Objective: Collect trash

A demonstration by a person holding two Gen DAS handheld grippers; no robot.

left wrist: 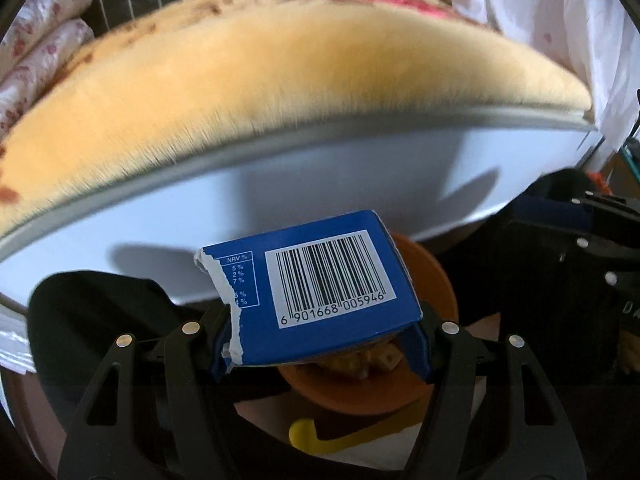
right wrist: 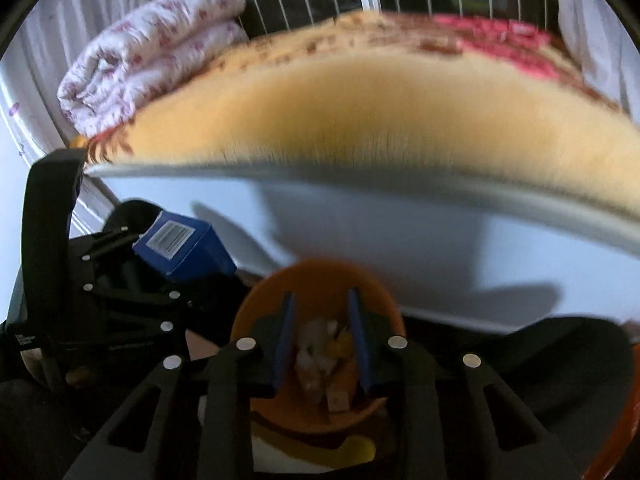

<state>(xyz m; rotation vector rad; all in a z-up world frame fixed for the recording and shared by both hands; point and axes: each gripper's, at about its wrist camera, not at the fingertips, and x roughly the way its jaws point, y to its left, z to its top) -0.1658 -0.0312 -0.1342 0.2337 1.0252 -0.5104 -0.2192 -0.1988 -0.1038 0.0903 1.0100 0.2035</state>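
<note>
A torn blue carton (left wrist: pixel 332 284) with a barcode sits between the pads of my left gripper (left wrist: pixel 320 356), which is shut on its two sides. Right under it is an orange bowl (left wrist: pixel 436 280) with yellow and white scraps inside. In the right wrist view my right gripper (right wrist: pixel 320 344) hangs over the same orange bowl (right wrist: pixel 260 308), its blue pads (right wrist: pixel 285 340) only a narrow gap apart. The scraps seen through that gap look like the bowl's contents. The blue carton (right wrist: pixel 180 248) in my left gripper (right wrist: pixel 132 276) is to the left.
A bed with a furry yellow blanket (left wrist: pixel 280 80) and a white side panel (left wrist: pixel 280 188) fills the far side. A folded floral quilt (right wrist: pixel 152 48) lies at its left, and white curtains (left wrist: pixel 540 8) hang at the right. Dark bag-like material (left wrist: pixel 100 320) surrounds the bowl.
</note>
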